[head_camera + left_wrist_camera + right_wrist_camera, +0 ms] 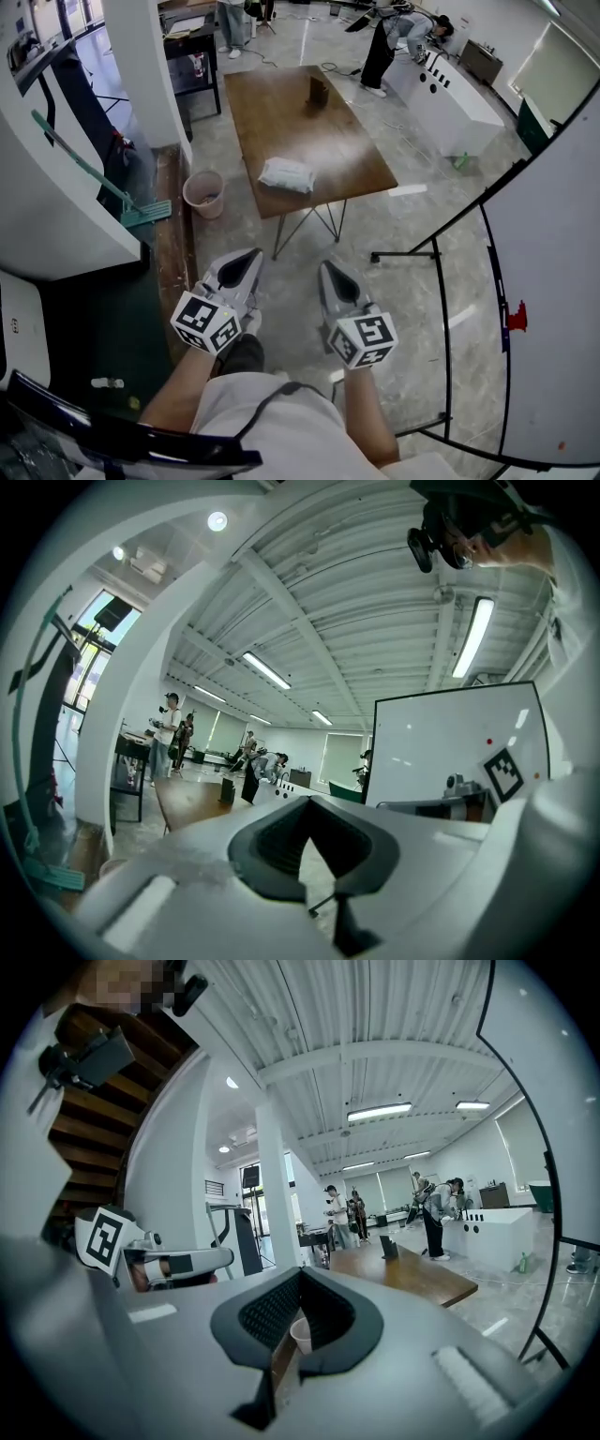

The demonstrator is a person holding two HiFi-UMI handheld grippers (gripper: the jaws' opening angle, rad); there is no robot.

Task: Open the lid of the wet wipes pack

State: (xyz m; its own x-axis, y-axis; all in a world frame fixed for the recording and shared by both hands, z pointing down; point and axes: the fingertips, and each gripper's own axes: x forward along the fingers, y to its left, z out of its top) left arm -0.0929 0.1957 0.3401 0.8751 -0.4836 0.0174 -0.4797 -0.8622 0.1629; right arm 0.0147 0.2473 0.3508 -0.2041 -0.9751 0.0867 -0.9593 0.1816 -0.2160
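White soft pack of wet wipes (286,174): one, lying at the near end of the table (281,122), close to its near edge and roughly midway along it. Its lid cannot be made out from here, and neither gripper view shows the pack clearly.

Dark upright object (318,90): one, at the table's far end, too small to identify.

Left gripper (251,255) and right gripper (328,267): one each, held side by side over the floor, well short of the table and well apart from the pack. On each, the jaws are drawn together to a point with nothing between them. Each carries one marker cube. The holder's arms are cut off by the lower edge of the head view.

Table: one, brown wood top on thin metal legs, standing on a pale, glossy, marbled floor (403,234).

Pink bucket (203,193): one, on the floor just beside the table's near left corner. It also shows through the gap behind the right gripper's closed jaws.

Green-handled broom (94,173): one, leaning at the left, with its upper end hidden.

Whiteboard (553,309): one, on a black frame, cut off at the right edge.

White counter (450,98): one, at the far right of the room.

Persons in the head view: one (398,37) bent over that counter, and a second (232,23) of whom only the legs show.

Room: open hall with white columns, a ribbed ceiling and strip lights.
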